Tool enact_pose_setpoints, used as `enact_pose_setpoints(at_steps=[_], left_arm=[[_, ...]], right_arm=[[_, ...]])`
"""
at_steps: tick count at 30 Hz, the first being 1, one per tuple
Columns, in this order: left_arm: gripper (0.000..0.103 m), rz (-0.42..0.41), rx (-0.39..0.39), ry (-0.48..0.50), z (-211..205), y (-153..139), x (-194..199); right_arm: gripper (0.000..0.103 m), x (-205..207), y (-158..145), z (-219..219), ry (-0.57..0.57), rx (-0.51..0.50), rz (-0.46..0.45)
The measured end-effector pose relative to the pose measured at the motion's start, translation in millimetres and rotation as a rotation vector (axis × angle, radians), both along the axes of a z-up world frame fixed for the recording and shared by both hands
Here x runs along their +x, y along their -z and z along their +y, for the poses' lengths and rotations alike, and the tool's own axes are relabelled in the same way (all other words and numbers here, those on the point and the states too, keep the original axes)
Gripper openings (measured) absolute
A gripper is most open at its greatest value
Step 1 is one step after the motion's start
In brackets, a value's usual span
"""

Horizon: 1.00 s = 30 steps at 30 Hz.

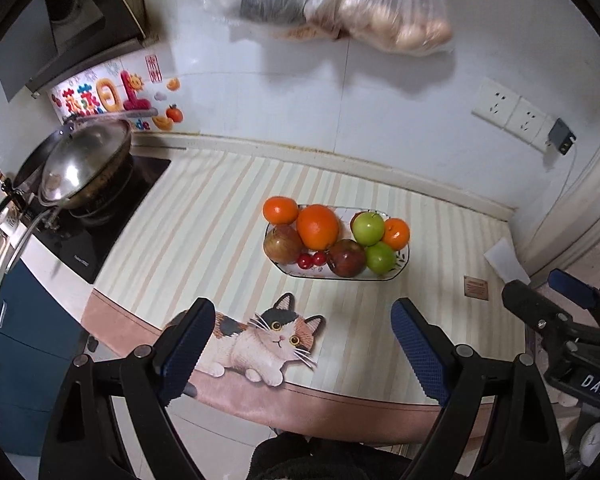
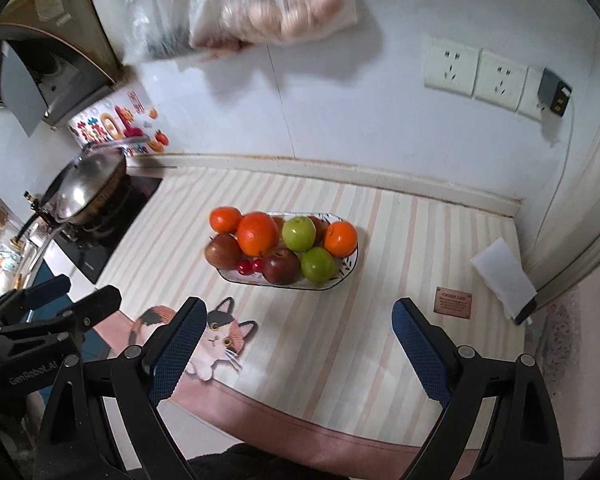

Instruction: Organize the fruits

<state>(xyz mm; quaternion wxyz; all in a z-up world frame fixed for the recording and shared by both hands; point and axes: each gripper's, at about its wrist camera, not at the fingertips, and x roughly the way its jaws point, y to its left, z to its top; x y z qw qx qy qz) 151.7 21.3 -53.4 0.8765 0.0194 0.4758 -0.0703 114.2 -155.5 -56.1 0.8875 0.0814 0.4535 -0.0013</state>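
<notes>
A white patterned plate [image 1: 396,270] [image 2: 346,274] sits mid-counter on a striped mat. It holds a large orange [image 1: 318,227] [image 2: 257,233], two tangerines [image 1: 280,210] [image 1: 396,233], two green apples [image 1: 369,227] [image 1: 380,257], red apples [image 1: 282,243] [image 1: 346,258] and small red cherries [image 1: 311,260] [image 2: 250,266]. My left gripper [image 1: 302,344] is open and empty, above the mat's front edge near the cat print. My right gripper [image 2: 300,344] is open and empty, short of the plate. Each gripper shows at the edge of the other's view.
A wok with a steel lid [image 1: 80,168] sits on the black hob at the left. Plastic bags [image 1: 340,0] hang on the wall above. Wall sockets [image 2: 476,72] with a plugged charger are at the right. A white box [image 2: 504,276] lies at the counter's right edge.
</notes>
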Motion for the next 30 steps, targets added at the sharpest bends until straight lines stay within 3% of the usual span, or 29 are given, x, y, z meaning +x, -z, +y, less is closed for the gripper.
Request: enact_pose_setpoints(at_steps=[6,12,21,30], left_arm=[[0.090,-0.026,-0.008,-0.002,3.4,-23.5,-20.4],[0.090,-0.033,-0.009,-0.004,6.3,-35.3,-30.3],[0.090,-0.025,-0.008,0.000,3.9,-36.7,-39.8],[0.090,-0.023,-0.010,-0.025,1.8,-24.5,-32.1]], right_arm=[[0.098,-23.7,-34.5,0.4,-0.008,0.002,-0.039],[0.098,-37.8,-48.1,3.9,-0.028,-0.004,-0.038],[0.100,-42.9,-49.9,-1.3,-0.022,-0.004,-0.034],[0.100,-33.4,-33.1,-7.3,0.001,-0.015,-0.013]])
